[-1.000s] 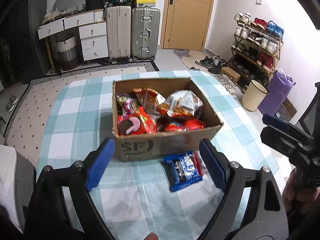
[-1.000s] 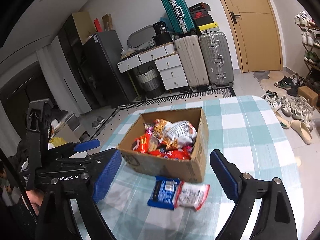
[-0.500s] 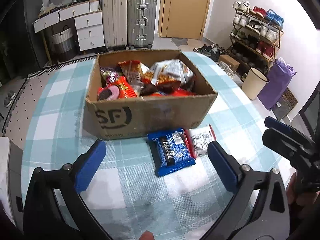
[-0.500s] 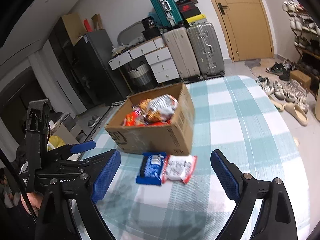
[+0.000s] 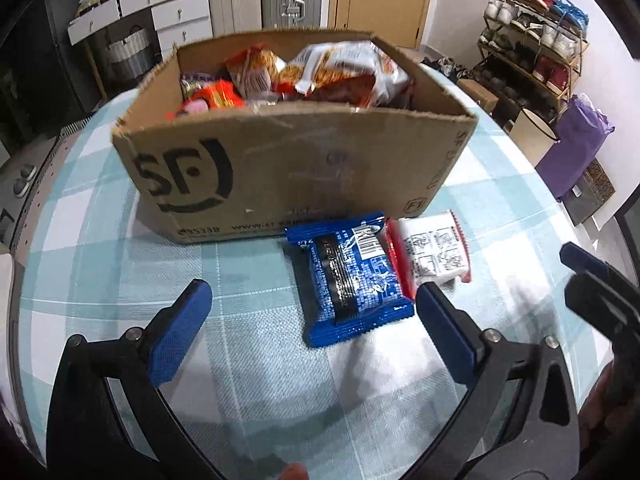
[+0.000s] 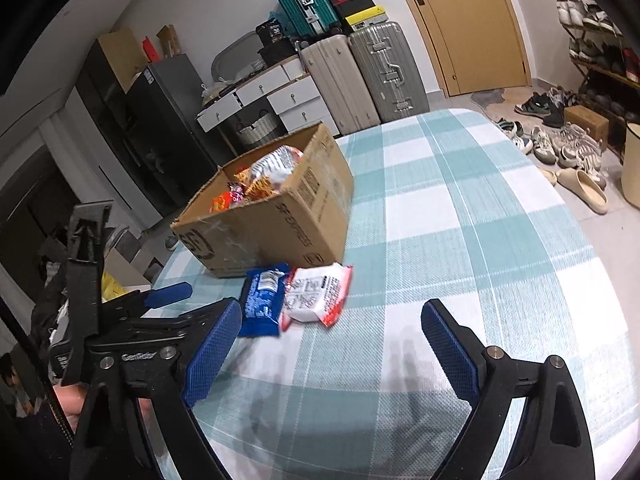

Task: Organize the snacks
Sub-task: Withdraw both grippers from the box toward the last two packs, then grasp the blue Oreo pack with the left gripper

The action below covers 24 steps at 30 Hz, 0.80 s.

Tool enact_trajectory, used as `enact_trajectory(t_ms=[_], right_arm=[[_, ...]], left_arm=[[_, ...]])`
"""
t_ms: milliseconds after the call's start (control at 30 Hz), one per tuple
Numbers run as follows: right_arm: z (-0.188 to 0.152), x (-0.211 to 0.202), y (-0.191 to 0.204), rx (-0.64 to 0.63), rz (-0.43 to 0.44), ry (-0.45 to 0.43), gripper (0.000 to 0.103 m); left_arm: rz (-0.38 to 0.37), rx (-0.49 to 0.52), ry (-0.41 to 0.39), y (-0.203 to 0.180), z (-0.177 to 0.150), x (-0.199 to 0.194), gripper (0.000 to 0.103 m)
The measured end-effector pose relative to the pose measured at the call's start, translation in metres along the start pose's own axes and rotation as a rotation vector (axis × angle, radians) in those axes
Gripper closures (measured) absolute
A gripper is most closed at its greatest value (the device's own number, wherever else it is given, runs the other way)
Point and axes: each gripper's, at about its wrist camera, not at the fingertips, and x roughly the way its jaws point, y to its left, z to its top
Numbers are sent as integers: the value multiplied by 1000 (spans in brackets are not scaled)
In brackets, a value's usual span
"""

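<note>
A cardboard box (image 5: pixel 300 168) (image 6: pixel 280 228) full of snack bags stands on the checked tablecloth. Two packets lie flat in front of it, touching side by side: a blue one (image 5: pixel 352 280) (image 6: pixel 262 300) and a white-and-red one (image 5: pixel 436 252) (image 6: pixel 316 296). My left gripper (image 5: pixel 312 294) is open and low over the cloth; the blue packet lies between its jaws close to the right finger, and the pads do not touch it. My right gripper (image 6: pixel 332 312) is open just short of the white-and-red packet, with nothing held. Each gripper shows at the edge of the other's view.
The table (image 6: pixel 460 208) runs on to the right of the box and has a rounded edge. Beyond it are suitcases (image 6: pixel 360 72), white drawers (image 5: pixel 180 20), a shoe rack (image 5: pixel 532 40), a cream bin (image 5: pixel 532 136), a purple bag (image 5: pixel 576 152) and shoes on the floor (image 6: pixel 568 148).
Both grippers have come down and closer to the two packets, so the box now fills more of each view. The left jaws stand wider than a second ago.
</note>
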Motion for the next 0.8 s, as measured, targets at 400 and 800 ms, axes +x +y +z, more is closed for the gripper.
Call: enact_trajectory(t_ms=[400,800], right_arm=[[-10,17,-19,43,-22,26,10],[-13,21,-21,51,-34,38,10]], left_arm=[[36,-13,48,-4,18,59,2],[-55,46,4,1,25,78,62]])
